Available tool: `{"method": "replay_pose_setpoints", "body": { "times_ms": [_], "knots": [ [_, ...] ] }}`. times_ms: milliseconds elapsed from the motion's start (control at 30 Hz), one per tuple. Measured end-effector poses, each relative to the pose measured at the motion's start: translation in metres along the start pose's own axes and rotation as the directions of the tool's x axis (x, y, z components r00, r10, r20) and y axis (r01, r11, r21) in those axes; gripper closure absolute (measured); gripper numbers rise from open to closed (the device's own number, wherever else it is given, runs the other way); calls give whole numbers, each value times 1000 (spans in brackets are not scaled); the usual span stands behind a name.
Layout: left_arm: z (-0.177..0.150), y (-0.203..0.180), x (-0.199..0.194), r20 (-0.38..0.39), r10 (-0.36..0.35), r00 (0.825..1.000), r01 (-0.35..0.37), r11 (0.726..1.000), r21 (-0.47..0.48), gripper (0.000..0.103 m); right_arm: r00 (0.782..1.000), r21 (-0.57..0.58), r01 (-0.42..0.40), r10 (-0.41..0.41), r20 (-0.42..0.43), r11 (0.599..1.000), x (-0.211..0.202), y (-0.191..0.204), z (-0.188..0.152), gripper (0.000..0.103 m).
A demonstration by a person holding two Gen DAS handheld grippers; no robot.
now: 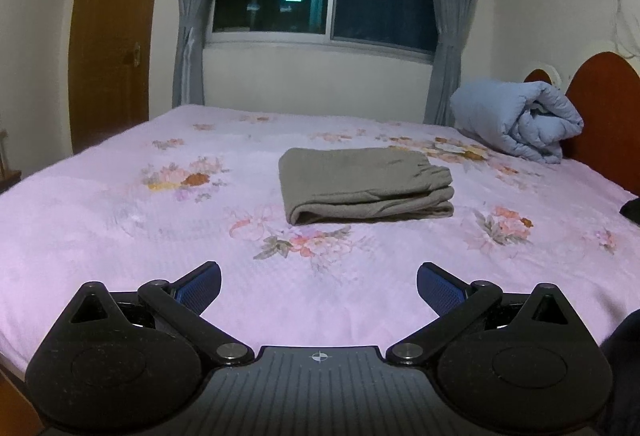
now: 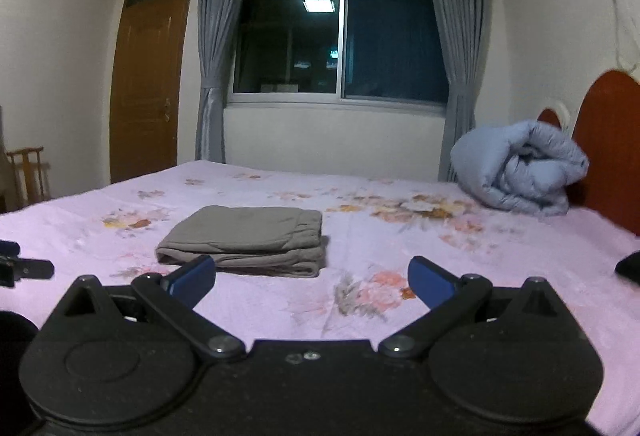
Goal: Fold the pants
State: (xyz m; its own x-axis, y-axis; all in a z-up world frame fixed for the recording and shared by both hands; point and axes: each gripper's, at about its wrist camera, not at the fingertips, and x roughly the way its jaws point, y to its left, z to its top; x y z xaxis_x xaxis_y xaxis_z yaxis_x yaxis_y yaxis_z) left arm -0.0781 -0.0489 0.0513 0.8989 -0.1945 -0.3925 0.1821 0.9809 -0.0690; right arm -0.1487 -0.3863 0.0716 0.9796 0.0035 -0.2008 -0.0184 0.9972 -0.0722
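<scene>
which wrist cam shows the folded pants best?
Left wrist: the folded pants sit near frame centre, unobstructed, with the stacked layers and the gathered waistband end visible. In the right wrist view the pants appear lower and left of centre, flatter, and the right gripper's left fingertip overlaps their near edge.

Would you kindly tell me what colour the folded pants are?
Grey-brown pants, clearest in the left wrist view.
</scene>
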Motion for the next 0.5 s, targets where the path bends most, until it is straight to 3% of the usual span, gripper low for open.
{"method": "replay_pose_setpoints", "body": {
  "times_ms": [167, 333, 500],
  "knots": [
    [-2, -5, 4, -5, 3, 1000, -3, 1000, 16, 0, 997, 45, 25, -22, -68, 999, 18, -5, -11, 6],
    [-1, -7, 4, -1, -2, 1000, 2, 1000, 18, 0, 997, 155, 36, -24, -79, 987, 18, -23, -16, 6],
    [-1, -5, 3, 8, -2, 1000, 2, 1000, 3, 0, 997, 158, 35, -24, -75, 987, 14, -24, -19, 6]
  ]
}}
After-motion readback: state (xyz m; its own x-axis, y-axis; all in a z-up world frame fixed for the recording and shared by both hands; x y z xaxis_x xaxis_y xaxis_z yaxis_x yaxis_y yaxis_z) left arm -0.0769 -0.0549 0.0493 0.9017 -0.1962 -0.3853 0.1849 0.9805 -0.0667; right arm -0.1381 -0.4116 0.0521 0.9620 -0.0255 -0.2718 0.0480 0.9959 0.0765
